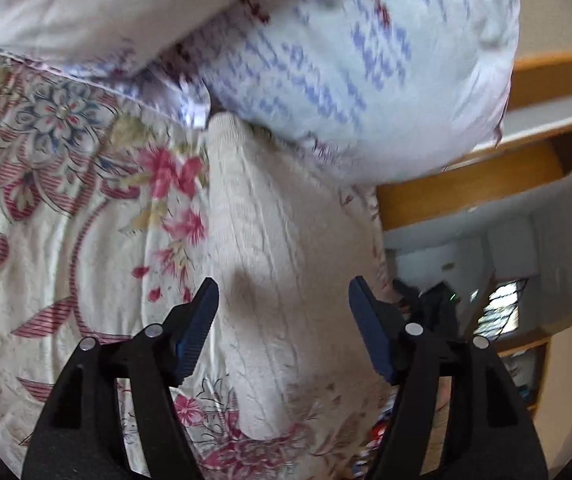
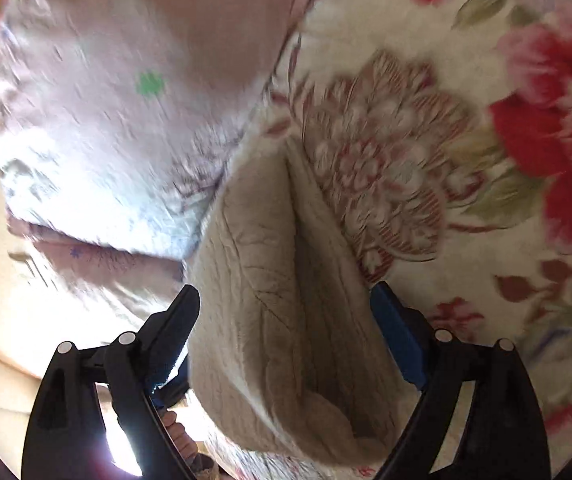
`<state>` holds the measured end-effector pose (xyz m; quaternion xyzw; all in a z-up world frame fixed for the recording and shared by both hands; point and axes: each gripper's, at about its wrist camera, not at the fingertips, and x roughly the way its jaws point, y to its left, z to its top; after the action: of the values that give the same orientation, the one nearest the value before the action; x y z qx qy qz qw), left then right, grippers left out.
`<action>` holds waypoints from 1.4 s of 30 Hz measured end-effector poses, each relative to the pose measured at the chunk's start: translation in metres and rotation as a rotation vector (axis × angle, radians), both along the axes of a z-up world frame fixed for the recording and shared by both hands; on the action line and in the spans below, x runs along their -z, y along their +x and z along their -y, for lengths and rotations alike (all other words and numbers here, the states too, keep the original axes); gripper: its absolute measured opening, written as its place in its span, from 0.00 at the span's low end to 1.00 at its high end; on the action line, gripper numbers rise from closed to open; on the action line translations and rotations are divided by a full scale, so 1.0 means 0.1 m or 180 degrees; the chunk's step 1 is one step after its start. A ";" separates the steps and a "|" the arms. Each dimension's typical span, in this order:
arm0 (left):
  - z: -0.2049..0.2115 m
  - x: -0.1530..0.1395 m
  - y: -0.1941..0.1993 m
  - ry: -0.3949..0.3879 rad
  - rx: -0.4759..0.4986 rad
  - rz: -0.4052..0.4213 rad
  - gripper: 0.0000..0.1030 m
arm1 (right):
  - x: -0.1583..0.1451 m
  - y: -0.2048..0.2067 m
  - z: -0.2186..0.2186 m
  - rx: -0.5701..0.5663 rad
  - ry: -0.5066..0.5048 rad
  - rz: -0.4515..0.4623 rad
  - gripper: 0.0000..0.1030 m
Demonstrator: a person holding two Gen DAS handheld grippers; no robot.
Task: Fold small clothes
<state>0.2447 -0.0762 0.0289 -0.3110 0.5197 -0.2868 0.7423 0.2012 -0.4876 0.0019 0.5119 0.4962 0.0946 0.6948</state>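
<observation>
Cream knit garment (image 1: pixel 270 248) on floral bedspread (image 1: pixel 46 200); no writing legible.

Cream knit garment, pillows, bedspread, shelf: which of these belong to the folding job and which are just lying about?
Part of the job:
- cream knit garment, lying on the bed
- left claw, open over it
- right claw, open, the knit between its fingers

Just lying about:
- floral bedspread under the garment
- patterned pillows at its far end
- wooden shelf beside the bed
</observation>
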 end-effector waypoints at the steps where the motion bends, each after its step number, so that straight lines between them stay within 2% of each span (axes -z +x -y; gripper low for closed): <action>1: 0.03 0.05 -0.04 0.0111 0.0039 0.0032 0.67 | 0.01 0.03 -0.04 -0.0063 -0.0005 0.0011 0.88; 5: 0.36 0.19 -0.09 0.0468 0.0180 0.0065 0.69 | 0.03 0.07 -0.15 -0.0239 0.0061 0.0034 0.86; 6: 0.42 0.21 -0.05 0.0496 0.0172 0.0053 0.70 | 0.02 0.07 -0.19 -0.0282 0.0052 0.0052 0.71; 7: 0.48 0.20 -0.02 0.0492 0.0147 0.0035 0.71 | 0.04 0.07 -0.27 -0.0353 0.0059 0.0028 0.48; 8: 0.49 0.24 0.01 0.0438 0.0095 -0.0006 0.69 | 0.05 0.06 -0.33 -0.0374 0.0068 0.0039 0.46; 9: 0.46 0.25 0.01 0.0390 0.0004 -0.0022 0.59 | 0.03 0.04 -0.37 -0.0359 0.0060 0.0096 0.42; 10: 0.43 0.26 0.03 0.0320 -0.0045 -0.0069 0.44 | -0.03 0.01 -0.43 -0.0369 0.0046 0.0192 0.39; 12: 0.27 0.21 0.03 0.0033 0.0032 -0.0052 0.35 | -0.19 -0.03 -0.56 -0.0460 0.0080 0.0378 0.34; 13: 0.14 0.15 0.01 -0.0020 0.0115 0.0027 0.34 | -0.30 -0.05 -0.68 -0.0579 0.0113 0.0498 0.32; 16: -0.31 -0.21 -0.21 -0.0043 0.0357 0.0505 0.34 | -0.65 -0.11 -1.12 -0.1086 0.0040 0.0917 0.30; 18: -0.61 -0.34 -0.36 0.0241 0.0421 0.0763 0.37 | -0.70 -0.13 -1.40 -0.1375 -0.0188 0.1040 0.30; 19: -0.72 -0.31 -0.40 0.0499 0.0416 0.0819 0.42 | -0.63 -0.11 -1.54 -0.1505 -0.0497 0.0933 0.30; 20: -0.83 -0.21 -0.41 0.0836 0.0312 0.0746 0.45 | -0.52 -0.08 -1.59 -0.1517 -0.0675 0.0760 0.30; 21: -0.94 -0.09 -0.39 0.1017 0.0208 0.0587 0.46 | -0.42 -0.07 -1.59 -0.1435 -0.0766 0.0582 0.29; 22: -1.02 0.04 -0.36 0.1117 0.0083 0.0387 0.48 | -0.32 -0.09 -1.52 -0.1213 -0.0697 0.0430 0.30; 23: -1.15 0.09 -0.39 0.0940 -0.0072 0.0333 0.48 | -0.31 -0.15 -1.43 -0.1004 -0.0526 0.0425 0.30; 24: -1.24 0.06 -0.45 0.0820 -0.0244 0.0388 0.47 | -0.34 -0.18 -1.39 -0.0901 -0.0457 0.0473 0.30; 25: -1.29 0.01 -0.51 0.0782 -0.0382 0.0483 0.48 | -0.39 -0.24 -1.37 -0.0827 -0.0378 0.0572 0.36; 26: -1.34 -0.06 -0.57 0.0730 -0.0496 0.0603 0.49 | -0.41 -0.27 -1.39 -0.0838 -0.0282 0.0629 0.41; 27: -1.37 -0.13 -0.62 0.0707 -0.0563 0.0663 0.53 | -0.42 -0.30 -1.43 -0.0913 -0.0209 0.0634 0.51; 29: -1.35 -0.22 -0.73 0.0685 -0.0618 0.0751 0.56 | -0.38 -0.32 -1.67 -0.1222 -0.0203 0.0567 0.53; 30: -1.31 -0.24 -0.78 0.0689 -0.0593 0.0799 0.58 | -0.36 -0.32 -1.78 -0.1348 -0.0242 0.0547 0.28; 31: -1.37 -0.27 -0.86 0.0703 -0.0558 0.0840 0.60 | -0.36 -0.33 -1.93 -0.1472 -0.0574 0.0544 0.09; 32: -1.33 -0.29 -0.96 0.0743 -0.0509 0.0879 0.60 | -0.38 -0.33 -1.98 -0.1464 -0.0864 0.0556 0.09; 33: -1.26 -0.31 -1.07 0.0792 -0.0452 0.0909 0.60 | -0.39 -0.30 -1.98 -0.1335 -0.0979 0.0575 0.09; 34: -1.20 -0.31 -1.12 0.0852 -0.0398 0.0931 0.60 | -0.37 -0.26 -1.88 -0.1089 -0.0968 0.0517 0.09; 36: -1.02 -0.31 -1.23 0.0997 -0.0298 0.0925 0.60 | -0.31 -0.24 -1.77 -0.0849 -0.1107 0.0366 0.09; 37: -1.01 -0.30 -1.30 0.1032 -0.0266 0.0902 0.60 | -0.31 -0.24 -1.80 -0.0863 -0.1311 0.0307 0.09; 39: -1.02 -0.27 -1.45 0.1105 -0.0247 0.0866 0.60 | -0.34 -0.31 -1.87 -0.0962 -0.1483 0.0319 0.12; 41: -1.06 -0.21 -1.62 0.1233 -0.0294 0.0860 0.65 | -0.46 -0.41 -1.98 -0.0949 -0.1646 0.0456 0.24; 42: -1.05 -0.20 -1.69 0.1321 -0.0335 0.0881 0.75 | -0.53 -0.49 -1.96 -0.0913 -0.1751 0.0516 0.41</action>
<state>0.0761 0.0286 0.0493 -0.1365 0.4440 -0.1748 0.8682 0.1523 -0.2913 0.0545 0.2205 0.5134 0.0943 0.8240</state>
